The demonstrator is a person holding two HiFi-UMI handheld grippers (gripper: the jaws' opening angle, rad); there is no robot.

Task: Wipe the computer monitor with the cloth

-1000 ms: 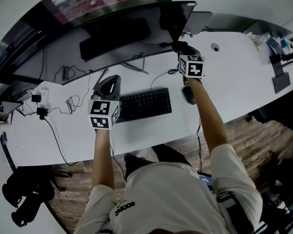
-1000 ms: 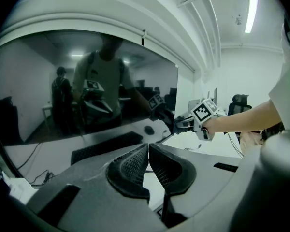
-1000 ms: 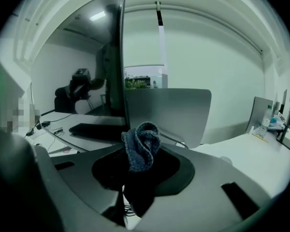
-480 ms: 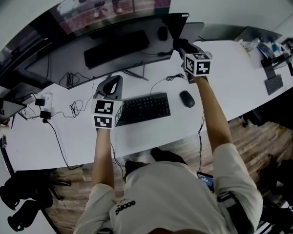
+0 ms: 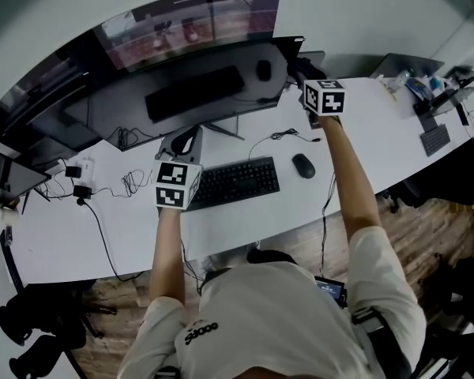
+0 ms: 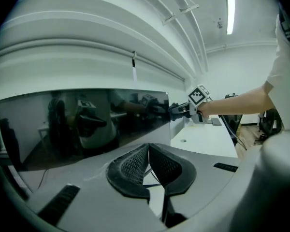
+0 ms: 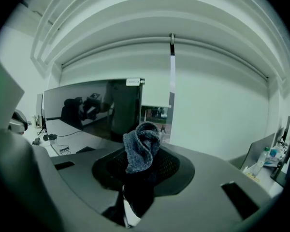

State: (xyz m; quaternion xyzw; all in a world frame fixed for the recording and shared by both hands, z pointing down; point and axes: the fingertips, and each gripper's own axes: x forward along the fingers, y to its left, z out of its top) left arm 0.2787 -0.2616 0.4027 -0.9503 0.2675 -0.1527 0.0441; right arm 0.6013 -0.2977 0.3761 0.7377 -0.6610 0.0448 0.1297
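Cloth [image 7: 141, 151] is bunched up, pinched tight in the right gripper [image 5: 297, 66]. That gripper has lifted away from the mouse [image 5: 302, 164] to the monitor's [image 5: 189, 77] 3 o'clock edge, so I'd guess wiping starts there. Left gripper [image 5: 182, 142] hangs closed and empty at the keyboard's [image 5: 235, 181] 10 o'clock.

A curved white counter [image 5: 379, 133] carries a black keyboard [image 5: 233, 181] at centre, a mouse [image 5: 303, 165] at its 3 o'clock, the monitor [image 5: 197, 85] at 12 o'clock and tangled cables [image 5: 131, 181] at 9 o'clock.
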